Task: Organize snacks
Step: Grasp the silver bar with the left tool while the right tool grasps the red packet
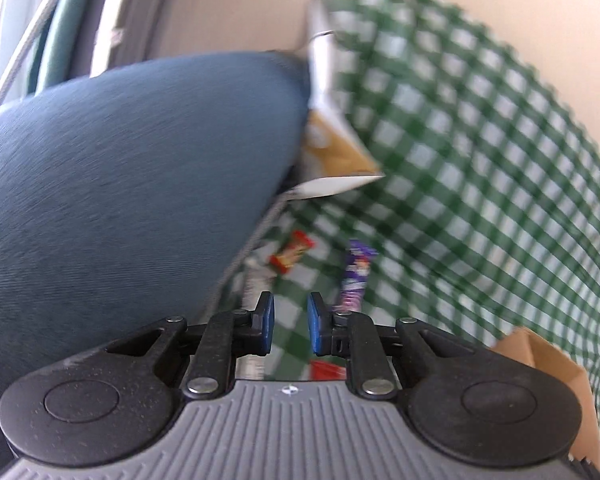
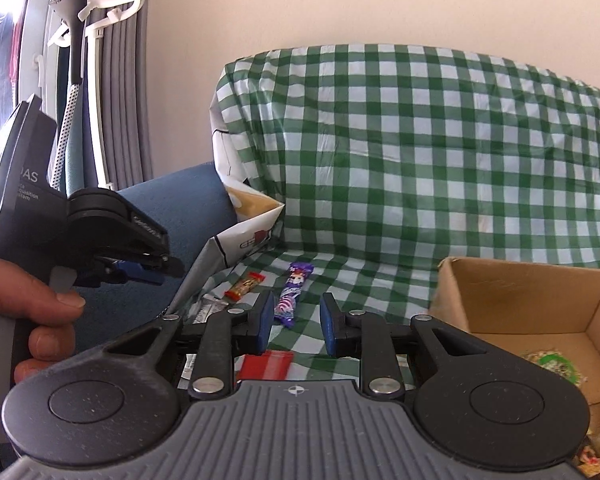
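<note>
Purple snack bar [image 2: 293, 294] lies mid-cloth just ahead of my right gripper [image 2: 293, 322], fingers wide, empty. Left gripper [image 1: 290, 322] narrow, empty. I'd straddle it crosswise, then carry to cardboard box [image 2: 540, 304].

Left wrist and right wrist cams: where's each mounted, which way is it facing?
Left wrist: on the left gripper, blurred, tilted toward the green checked cloth; own blue-padded fingers show.
Right wrist: on the right gripper, facing the cloth, open cardboard box at right; the left gripper and left hand show.
Shared: purple snack wrapper, small red-and-yellow candy wrapper.
</note>
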